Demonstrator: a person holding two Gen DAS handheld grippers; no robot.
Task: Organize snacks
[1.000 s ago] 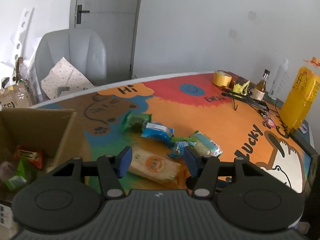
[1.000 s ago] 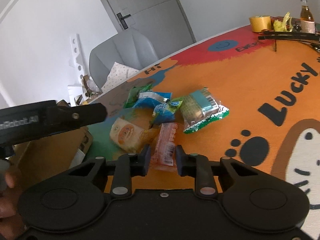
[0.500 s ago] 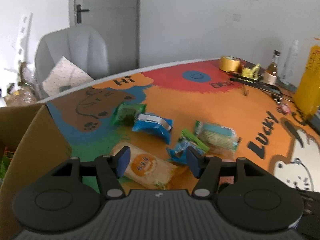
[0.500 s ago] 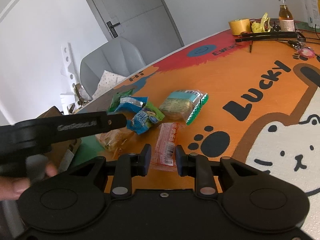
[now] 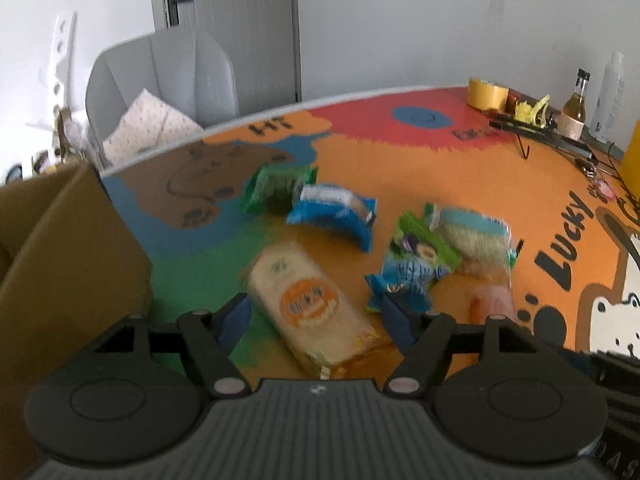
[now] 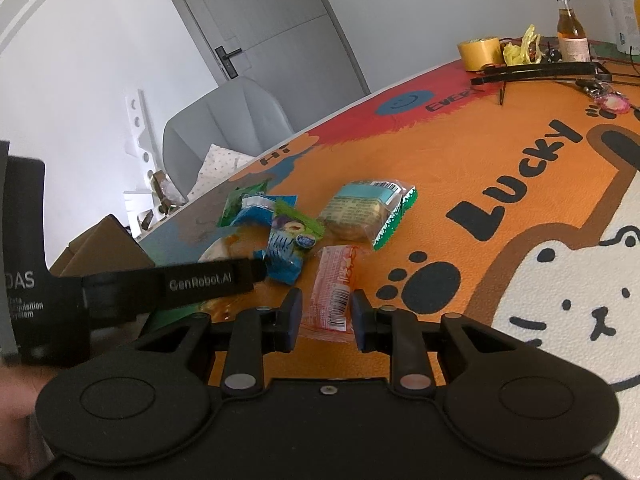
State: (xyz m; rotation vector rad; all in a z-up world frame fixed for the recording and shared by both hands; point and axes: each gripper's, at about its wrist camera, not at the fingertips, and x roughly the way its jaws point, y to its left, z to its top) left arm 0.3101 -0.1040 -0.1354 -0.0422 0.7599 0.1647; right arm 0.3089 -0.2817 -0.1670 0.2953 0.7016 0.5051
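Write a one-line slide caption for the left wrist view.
Open left gripper straddles a beige rectangular snack pack with an orange round label on the colourful cartoon table mat, brown cardboard box alongside.

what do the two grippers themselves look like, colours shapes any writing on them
Both are matte black plastic. The left gripper has blue pads on angled black fingers, two round discs and a ribbed grey housing. The right gripper has dark pads, silver pivot screws and a smooth black body. Seen from the right wrist view, the left one's side arm reads "GenRobot.AI", and its body "DAS".
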